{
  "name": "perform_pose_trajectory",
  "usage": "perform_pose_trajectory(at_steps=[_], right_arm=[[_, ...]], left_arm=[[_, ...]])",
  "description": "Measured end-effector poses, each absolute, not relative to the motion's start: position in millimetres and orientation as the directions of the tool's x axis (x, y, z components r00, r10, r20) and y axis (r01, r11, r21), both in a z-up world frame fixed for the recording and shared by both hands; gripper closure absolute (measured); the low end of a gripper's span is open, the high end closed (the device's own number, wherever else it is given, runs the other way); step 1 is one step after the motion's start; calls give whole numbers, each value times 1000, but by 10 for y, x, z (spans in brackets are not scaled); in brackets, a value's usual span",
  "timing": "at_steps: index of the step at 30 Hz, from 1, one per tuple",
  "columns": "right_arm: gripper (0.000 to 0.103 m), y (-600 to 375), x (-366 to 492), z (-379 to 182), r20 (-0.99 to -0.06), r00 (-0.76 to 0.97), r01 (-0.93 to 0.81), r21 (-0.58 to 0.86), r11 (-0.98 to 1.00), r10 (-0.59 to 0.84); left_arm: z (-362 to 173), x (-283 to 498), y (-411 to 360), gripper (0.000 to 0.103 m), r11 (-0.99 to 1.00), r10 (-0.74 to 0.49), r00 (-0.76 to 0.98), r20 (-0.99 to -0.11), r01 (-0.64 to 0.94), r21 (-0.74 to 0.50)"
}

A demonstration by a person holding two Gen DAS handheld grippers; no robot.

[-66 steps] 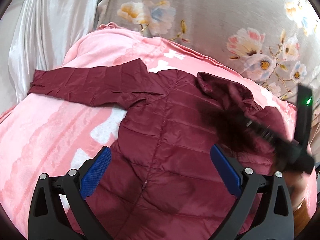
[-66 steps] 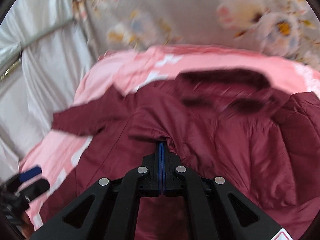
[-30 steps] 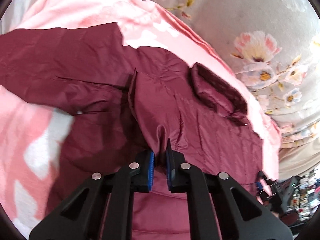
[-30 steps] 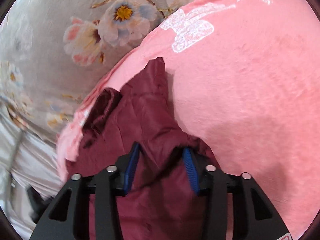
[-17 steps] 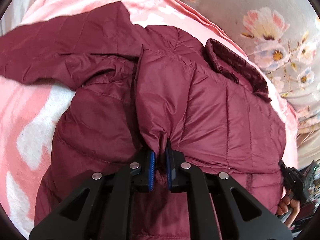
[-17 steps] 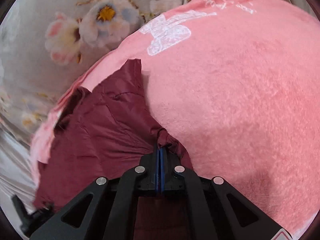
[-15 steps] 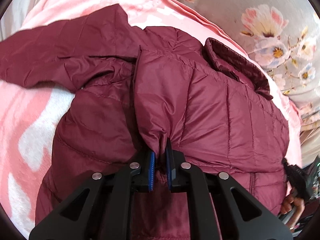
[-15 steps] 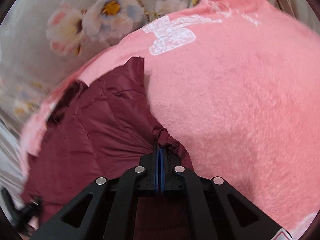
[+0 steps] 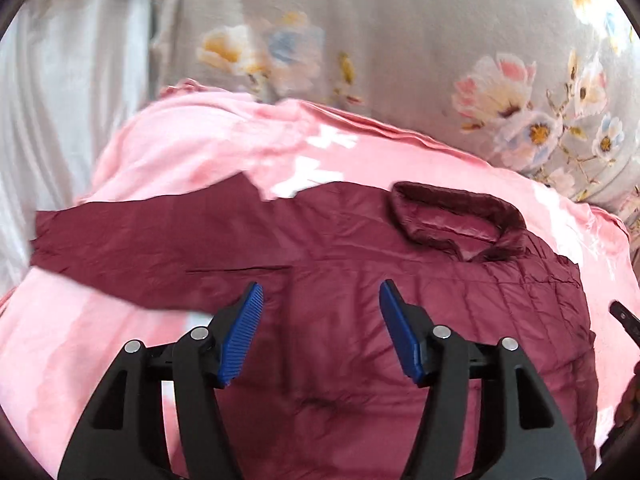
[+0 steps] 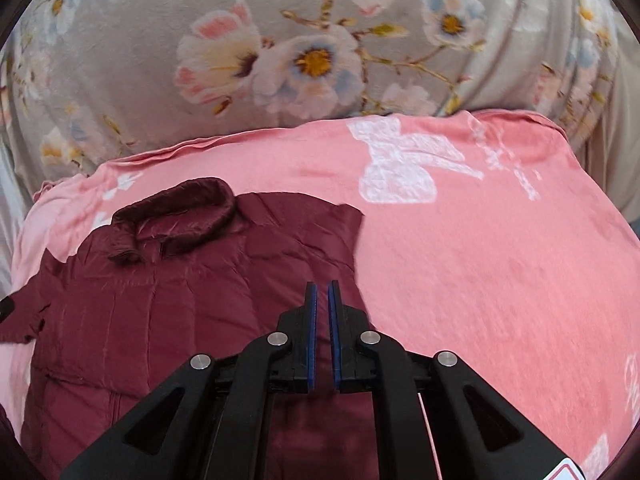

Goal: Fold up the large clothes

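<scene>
Two handheld grippers hang over a maroon quilted puffer jacket (image 9: 420,320) spread front-up on a pink blanket (image 10: 500,260) with white butterfly prints, which covers a bed backed by grey floral fabric (image 10: 320,40). From the left wrist view, the left gripper (image 9: 320,332) has its blue-padded fingers (image 9: 242,340) spread wide apart, holding nothing, with the jacket's chest lying directly beneath and between them. One sleeve (image 9: 140,252) stretches out flat to the left of that gripper, reaching toward the blanket's edge near a pale curtain (image 9: 60,120), while the stand-up collar (image 9: 456,220) sits ahead and to the right of the fingertips, close to the far side of the blanket. From the right wrist view, the right gripper (image 10: 322,336) has its fingers drawn nearly together, only a narrow slit showing between the blue pads (image 10: 312,336), and no cloth is caught in that slit. It sits over the jacket's right-hand edge, where the maroon fabric meets bare pink blanket; most of the garment lies to the left of the fingers, and the collar (image 10: 176,216) lies ahead and to their left. A dark tip of the other tool shows at the far right edge of the left wrist view, too small to read clearly.
</scene>
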State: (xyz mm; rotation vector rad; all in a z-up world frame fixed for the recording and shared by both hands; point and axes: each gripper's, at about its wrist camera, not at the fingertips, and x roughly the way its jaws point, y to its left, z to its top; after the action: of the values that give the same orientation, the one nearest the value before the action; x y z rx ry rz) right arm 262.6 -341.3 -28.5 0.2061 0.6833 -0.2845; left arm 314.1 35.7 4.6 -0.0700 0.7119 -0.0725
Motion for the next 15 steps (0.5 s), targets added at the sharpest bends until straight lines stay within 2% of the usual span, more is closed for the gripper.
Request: perform_pose_trajectory(at_steps=[3, 5, 9, 15], right_arm=[[98, -3453, 2819, -498, -685, 695, 347, 55, 936, -218], [98, -3507, 2856, -628, -703, 673, 363, 42, 931, -230], [98, -3629, 2874, -846, -734, 640, 380, 44, 924, -228], [99, -3534, 2885, -972, -731, 626, 376, -21, 927, -271]], left_arm=[[-229, 3373, 148, 48, 997, -71, 703, -707, 44, -57], [-419, 3452, 95, 53, 999, -47, 675, -736, 25, -41], [-734, 3506, 139, 53, 998, -42, 627, -778, -5, -58], [-913, 3424, 85, 52, 1000, 1, 645, -765, -7, -4]])
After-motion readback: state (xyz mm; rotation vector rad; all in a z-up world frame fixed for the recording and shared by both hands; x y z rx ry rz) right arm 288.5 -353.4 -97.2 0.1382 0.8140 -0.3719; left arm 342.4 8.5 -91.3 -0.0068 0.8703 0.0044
